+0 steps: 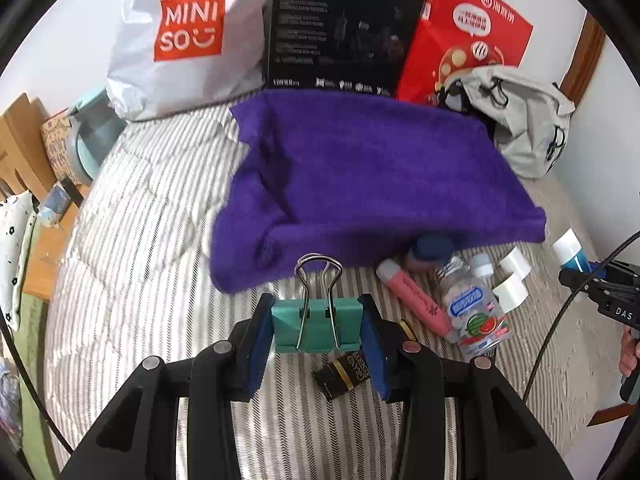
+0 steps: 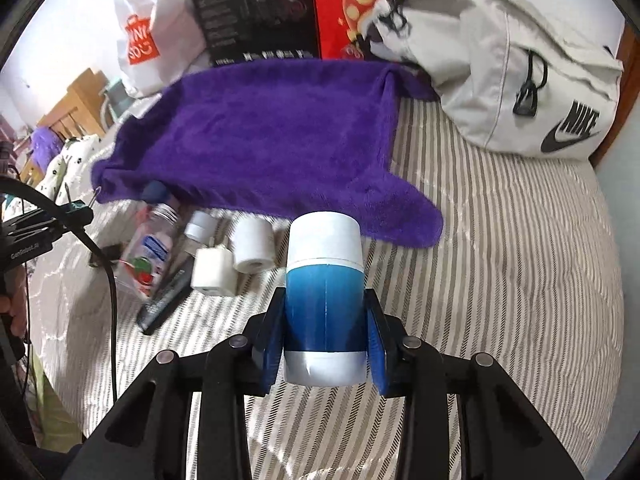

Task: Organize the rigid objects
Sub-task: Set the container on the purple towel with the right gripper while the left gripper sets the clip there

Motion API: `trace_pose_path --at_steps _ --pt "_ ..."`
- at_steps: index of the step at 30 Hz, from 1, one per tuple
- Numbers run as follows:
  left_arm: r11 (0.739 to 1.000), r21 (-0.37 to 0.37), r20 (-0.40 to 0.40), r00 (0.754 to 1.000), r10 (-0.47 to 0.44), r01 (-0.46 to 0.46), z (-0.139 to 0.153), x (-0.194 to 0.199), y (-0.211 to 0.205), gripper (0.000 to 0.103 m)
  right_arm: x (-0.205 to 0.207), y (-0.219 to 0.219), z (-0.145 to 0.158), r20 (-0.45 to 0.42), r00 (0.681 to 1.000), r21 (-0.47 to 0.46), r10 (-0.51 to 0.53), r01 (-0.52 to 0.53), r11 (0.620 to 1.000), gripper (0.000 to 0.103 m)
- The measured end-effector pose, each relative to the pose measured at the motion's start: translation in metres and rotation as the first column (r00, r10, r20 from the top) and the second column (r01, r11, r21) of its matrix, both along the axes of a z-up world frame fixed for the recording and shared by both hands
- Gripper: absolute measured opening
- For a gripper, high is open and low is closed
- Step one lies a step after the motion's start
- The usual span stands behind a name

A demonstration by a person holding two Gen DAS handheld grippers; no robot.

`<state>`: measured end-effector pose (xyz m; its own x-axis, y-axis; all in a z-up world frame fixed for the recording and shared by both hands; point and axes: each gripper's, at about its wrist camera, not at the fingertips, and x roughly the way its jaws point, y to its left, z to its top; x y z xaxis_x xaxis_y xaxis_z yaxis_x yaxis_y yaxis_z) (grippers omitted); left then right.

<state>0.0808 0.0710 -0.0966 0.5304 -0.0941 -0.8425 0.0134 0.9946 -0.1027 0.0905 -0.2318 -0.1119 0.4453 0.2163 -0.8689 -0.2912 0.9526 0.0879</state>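
My left gripper (image 1: 317, 322) is shut on a green binder clip (image 1: 316, 326), held above the striped bed just in front of the purple towel (image 1: 360, 184). My right gripper (image 2: 325, 334) is shut on a blue bottle with a white cap (image 2: 325, 280), held upright-forward over the bed near the towel's right corner (image 2: 400, 216). The right gripper (image 1: 600, 284) with the blue bottle (image 1: 570, 250) shows at the right edge of the left wrist view. Loose items lie between them: a pink tube (image 1: 414, 296), a clear watermelon-label bottle (image 1: 474, 312), white caps (image 2: 252, 248) and a dark packet (image 1: 340, 372).
Behind the towel stand a white shopping bag (image 1: 176, 40), a black box (image 1: 340, 28) and a red paper bag (image 1: 468, 28). A grey backpack (image 2: 520, 72) lies at the back right. A wooden bedside unit (image 1: 24, 152) is at the left. The striped bedding (image 2: 500, 260) extends right.
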Motion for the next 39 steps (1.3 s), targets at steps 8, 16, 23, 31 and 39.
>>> trace_pose_path --at_steps 8,16,23,31,39 --pt "1.000 0.009 0.040 0.999 -0.021 0.021 0.025 0.024 0.005 0.039 0.023 0.011 0.023 0.055 0.998 0.008 0.033 -0.033 0.999 0.036" --pt "0.999 0.005 0.061 0.997 -0.047 0.047 0.036 0.057 0.004 0.039 0.063 0.019 0.034 0.092 0.995 0.007 0.037 -0.038 0.999 0.036" --pt "0.999 0.000 0.066 0.997 -0.049 0.049 0.030 0.095 0.004 0.039 0.113 0.031 0.028 0.112 0.993 0.027 0.029 -0.033 0.999 0.036" --pt "0.998 -0.001 0.034 0.998 -0.056 0.056 0.012 0.134 0.007 0.039 0.178 0.051 -0.002 0.075 0.997 -0.010 0.027 -0.026 1.000 0.036" --pt "0.998 -0.008 0.001 0.998 -0.058 0.058 -0.005 0.156 0.008 0.039 0.211 0.058 -0.034 -0.005 1.000 -0.067 0.030 -0.030 0.997 0.036"
